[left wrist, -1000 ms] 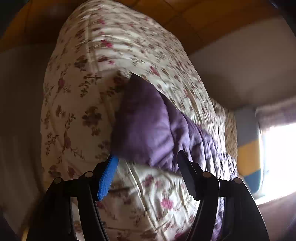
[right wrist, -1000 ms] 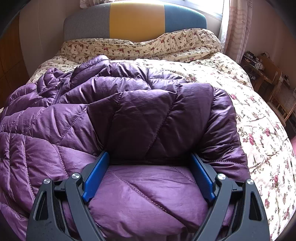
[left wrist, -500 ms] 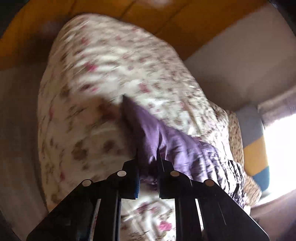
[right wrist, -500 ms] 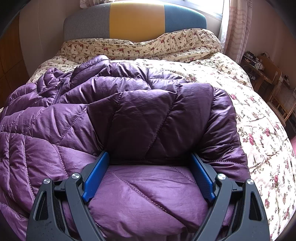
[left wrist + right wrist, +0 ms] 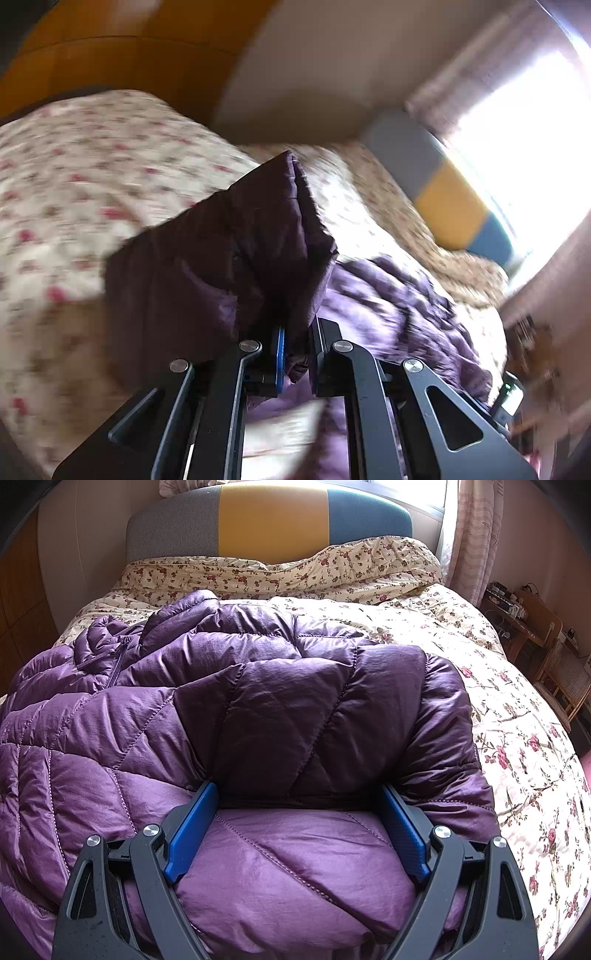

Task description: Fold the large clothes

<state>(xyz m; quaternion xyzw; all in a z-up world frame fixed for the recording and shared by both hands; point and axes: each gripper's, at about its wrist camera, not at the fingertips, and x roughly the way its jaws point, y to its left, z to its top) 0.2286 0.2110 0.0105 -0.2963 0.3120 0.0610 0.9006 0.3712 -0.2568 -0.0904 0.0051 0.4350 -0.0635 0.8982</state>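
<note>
Puffily quilted, purple jacket (image 5: 258, 709) sprawls rumpled.

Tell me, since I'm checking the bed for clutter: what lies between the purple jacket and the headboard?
Only the floral quilt, bunched up below the headboard; nothing else sits beyond the purple jacket. The right wrist view shows it.
</note>
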